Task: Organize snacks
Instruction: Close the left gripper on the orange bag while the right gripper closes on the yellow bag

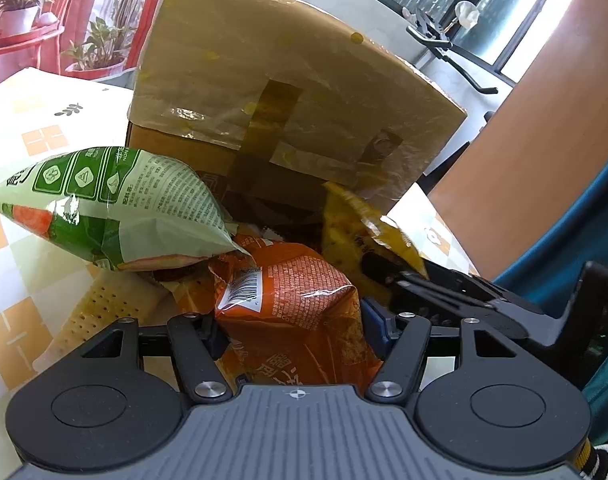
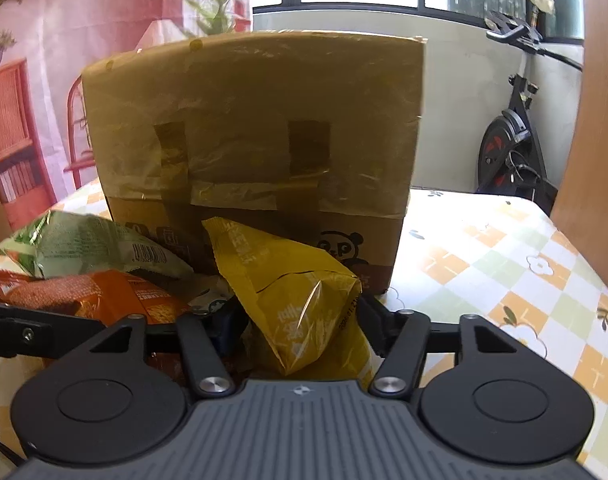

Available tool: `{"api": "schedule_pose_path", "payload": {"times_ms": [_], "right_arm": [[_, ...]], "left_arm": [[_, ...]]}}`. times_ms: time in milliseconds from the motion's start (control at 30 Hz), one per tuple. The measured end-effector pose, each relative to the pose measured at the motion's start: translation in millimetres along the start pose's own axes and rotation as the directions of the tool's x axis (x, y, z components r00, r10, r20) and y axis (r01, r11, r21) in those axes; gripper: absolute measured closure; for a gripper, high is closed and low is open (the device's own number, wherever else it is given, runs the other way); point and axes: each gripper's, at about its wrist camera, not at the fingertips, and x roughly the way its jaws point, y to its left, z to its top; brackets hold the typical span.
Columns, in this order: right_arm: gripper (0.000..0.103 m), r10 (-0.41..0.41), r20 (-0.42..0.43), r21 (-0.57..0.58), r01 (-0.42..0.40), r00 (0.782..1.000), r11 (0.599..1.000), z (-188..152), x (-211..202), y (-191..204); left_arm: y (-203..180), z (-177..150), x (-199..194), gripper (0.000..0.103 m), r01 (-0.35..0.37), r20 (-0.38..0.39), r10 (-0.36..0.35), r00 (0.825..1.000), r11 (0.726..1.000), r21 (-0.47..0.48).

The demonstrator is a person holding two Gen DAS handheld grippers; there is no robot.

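Centrally, low in each wrist view, a snack bag is gripped: the orange bag (image 1: 300, 304) between the half-open left gripper (image 1: 300, 334) pads, the yellow bag (image 2: 304, 300) in the right gripper (image 2: 300, 330). Further up-frame left, a green bag (image 1: 112, 208) is seen before the taped cardboard box (image 1: 288, 92) on the checked tablecloth (image 2: 503, 280).

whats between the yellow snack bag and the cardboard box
Nothing in the right wrist view: the yellow snack bag, sitting in the right claw, rises directly in front of the cardboard box, with no other item between them.
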Motion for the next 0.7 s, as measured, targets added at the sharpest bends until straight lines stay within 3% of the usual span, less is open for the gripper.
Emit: {"api": "schedule_pose_path", "payload": {"times_ms": [133,167,267,700], "right_arm": [[0.045,-0.002,0.037,0.089,-0.001,0.999,0.996,0.8,-15.9,-9.8],[0.058,0.003,0.047,0.114,-0.008,0.999,0.993,1.3,-20.9,-12.9],[0.058,0.003,0.063,0.166,-0.013,0.998,0.986,3.1,-33.4,-19.2],[0.059,-0.023,0.118,0.165,0.004,0.993,0.986,10.7,-69.6,-14.8]], "left_arm": [[-1.0,-1.6,-3.3,0.036,0.017,0.007,-0.017,1.0,1.0,0.009],[-2.1,-1.8,-4.2,0.036,0.018,0.01,-0.018,1.0,1.0,0.014],[-4.1,-2.7,-5.6,0.036,0.028,0.017,-0.029,0.999,0.999,0.014],[-9.1,-6.3,-17.3,0.037,0.094,0.038,-0.096,0.995,0.995,0.041]]}}
